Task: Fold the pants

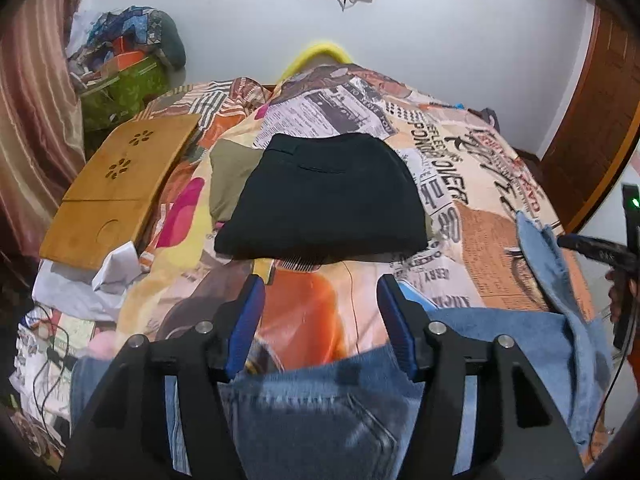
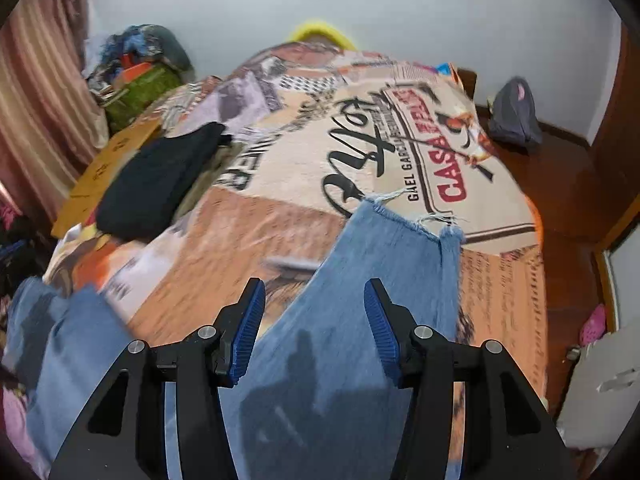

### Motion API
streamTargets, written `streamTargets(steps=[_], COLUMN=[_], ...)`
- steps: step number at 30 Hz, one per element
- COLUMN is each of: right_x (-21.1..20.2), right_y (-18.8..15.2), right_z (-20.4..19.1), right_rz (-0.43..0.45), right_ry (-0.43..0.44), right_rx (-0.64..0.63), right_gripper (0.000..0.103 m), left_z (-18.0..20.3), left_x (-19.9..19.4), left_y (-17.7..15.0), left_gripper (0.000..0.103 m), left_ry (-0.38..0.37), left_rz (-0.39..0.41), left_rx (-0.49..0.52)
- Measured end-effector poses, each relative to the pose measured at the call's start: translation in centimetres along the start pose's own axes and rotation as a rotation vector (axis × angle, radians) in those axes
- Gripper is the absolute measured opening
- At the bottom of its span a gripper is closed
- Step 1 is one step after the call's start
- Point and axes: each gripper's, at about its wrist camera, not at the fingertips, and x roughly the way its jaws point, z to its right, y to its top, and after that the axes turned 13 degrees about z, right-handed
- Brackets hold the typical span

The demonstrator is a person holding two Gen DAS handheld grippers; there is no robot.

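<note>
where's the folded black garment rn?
In both views the folded black garment lies on the printed bedspread, left of centre, beside the wooden lap tray, beyond the jeans.

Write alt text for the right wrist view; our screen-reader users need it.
The open right gripper hovers over blue jeans spread on a bed with a printed bedspread, the frayed hem pointing away. Folded black pants lie to the left.

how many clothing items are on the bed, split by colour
blue: 1, the jeans, spread out flat
black: 1, the folded black garment
olive: 1, a piece mostly hidden beneath the black one
total: 3
both the left claw and right claw are open above the jeans
</note>
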Motion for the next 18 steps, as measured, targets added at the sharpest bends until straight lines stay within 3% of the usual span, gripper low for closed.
streamTargets(steps=[9,13,15,17,18], right_x=[10.1,11.6,11.5,11.4,11.3], right_y=[0.5,0.1,0.0,0.0,0.0], right_z=[2.4,2.9,2.9,3.1,3.4], right_rz=[-0.124,-0.137,-0.131,-0.126,-0.131], right_ry=[-0.071,-0.053,-0.048,-0.056,-0.062], right_rx=[-0.009,-0.006,-0.025,-0.032,-0.032], right_gripper=[0.048,0.046,0.037,0.009,0.009], left_z=[0.3,1.2,1.8,2.4,2.9], left_x=[4.5,5.4,5.5,5.2,4.8], left_y=[-1.3,-1.8,-1.8,-1.8,-1.7], left_gripper=[0.058,0.058,0.058,0.058,0.058], left_ry=[-0.014,-0.016,-0.017,-0.030,-0.040], left_rz=[-0.068,-0.088,-0.091,-0.093,-0.092], left_rx=[0.005,0.024,0.039,0.044,0.050])
